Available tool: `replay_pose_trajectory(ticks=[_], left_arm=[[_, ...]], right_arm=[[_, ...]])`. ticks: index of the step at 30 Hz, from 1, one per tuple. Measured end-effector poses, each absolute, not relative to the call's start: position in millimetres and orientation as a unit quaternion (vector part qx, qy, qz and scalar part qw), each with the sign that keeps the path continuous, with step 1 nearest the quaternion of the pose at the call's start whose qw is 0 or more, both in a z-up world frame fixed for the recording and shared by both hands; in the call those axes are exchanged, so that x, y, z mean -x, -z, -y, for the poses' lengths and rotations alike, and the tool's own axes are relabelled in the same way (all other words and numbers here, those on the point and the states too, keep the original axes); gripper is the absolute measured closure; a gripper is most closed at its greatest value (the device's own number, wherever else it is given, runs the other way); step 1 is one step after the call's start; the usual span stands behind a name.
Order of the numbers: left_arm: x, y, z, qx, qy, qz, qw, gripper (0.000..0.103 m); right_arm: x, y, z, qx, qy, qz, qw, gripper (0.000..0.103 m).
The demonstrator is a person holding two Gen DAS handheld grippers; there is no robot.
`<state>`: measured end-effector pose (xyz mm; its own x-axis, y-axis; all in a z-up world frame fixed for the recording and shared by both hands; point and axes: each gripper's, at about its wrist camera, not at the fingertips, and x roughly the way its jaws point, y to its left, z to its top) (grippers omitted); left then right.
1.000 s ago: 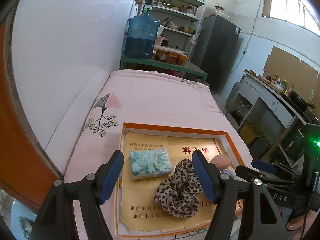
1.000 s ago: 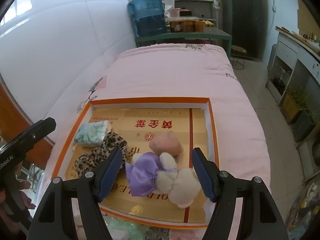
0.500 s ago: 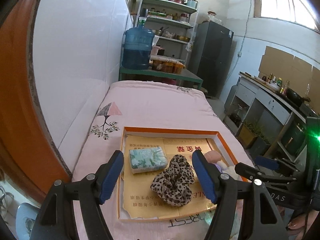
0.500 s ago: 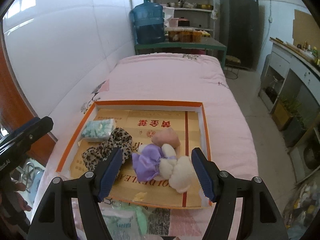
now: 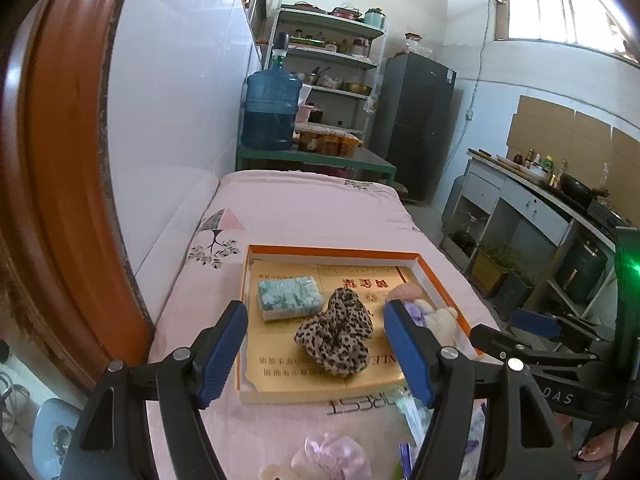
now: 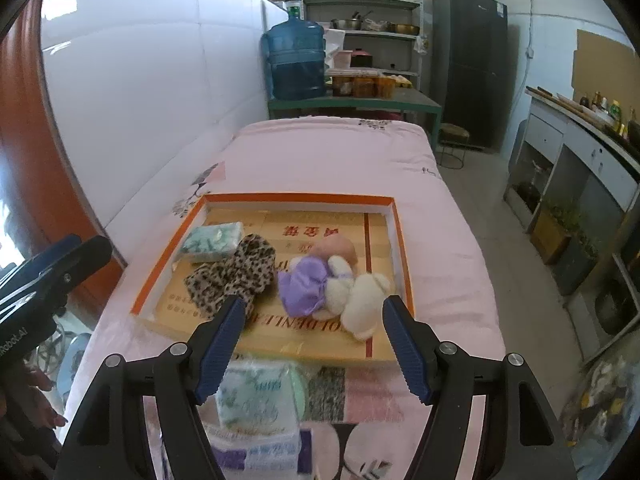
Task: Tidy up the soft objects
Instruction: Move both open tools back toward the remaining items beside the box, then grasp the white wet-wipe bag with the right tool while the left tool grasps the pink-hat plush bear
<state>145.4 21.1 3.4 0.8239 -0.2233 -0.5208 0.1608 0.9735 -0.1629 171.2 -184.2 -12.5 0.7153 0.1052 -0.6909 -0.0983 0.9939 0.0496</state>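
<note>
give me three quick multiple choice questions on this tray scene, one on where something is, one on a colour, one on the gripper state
1. Where does the tissue pack lie in the tray?
A. far left corner
B. near right corner
C. outside it, on the floor

2. What colour is the tray's rim?
A. green
B. orange
C. black

3. How do the left gripper and the right gripper stand?
A. both shut on the leopard scrunchie
B. one open, one shut
C. both open and empty

Answers: 1 A, the pack sits beside the leopard scrunchie at the far left. 2 B, the rim is orange all round. 3 C, each wrist view shows blue fingers wide apart, holding nothing.
</note>
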Motion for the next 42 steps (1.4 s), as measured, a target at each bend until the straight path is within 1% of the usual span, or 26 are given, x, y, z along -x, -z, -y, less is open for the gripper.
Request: replay_pose_trajectory(ticks=[11, 29, 34, 39, 42], left_arm=[[-103.3, -4.0, -23.5, 0.048, 0.099, -0.263, 0.959, 0.033], [-53.7, 15.5, -26.5, 0.043, 0.108, -0.262, 0.958, 0.033], [-44.7, 26.8, -31.7, 0.043, 0.105, -0.270, 0.956, 0.033], [-39.7, 37.0, -35.5, 0.050, 0.106, -0.277, 0.954, 0.033], [-40.5, 42.4, -35.7, 0.056, 0.109, -0.283, 0.951, 0.033]], right_arm=[[-133.7, 11.7, 183.6, -0.006, -0.057, -0.363, 0.930, 0.030], [-71.0, 27.7, 181.9, -0.005, -0.067, -0.356, 0.932, 0.030], [-58.1, 37.5, 176.8, 0.017, -0.096, -0.361, 0.927, 0.030], [-52.3, 59.9, 172.9, 0.067, -0.123, -0.380, 0.914, 0.029], [-55.9, 71.2, 182.2, 0.035, -0.143, -0.400, 0.905, 0.027]])
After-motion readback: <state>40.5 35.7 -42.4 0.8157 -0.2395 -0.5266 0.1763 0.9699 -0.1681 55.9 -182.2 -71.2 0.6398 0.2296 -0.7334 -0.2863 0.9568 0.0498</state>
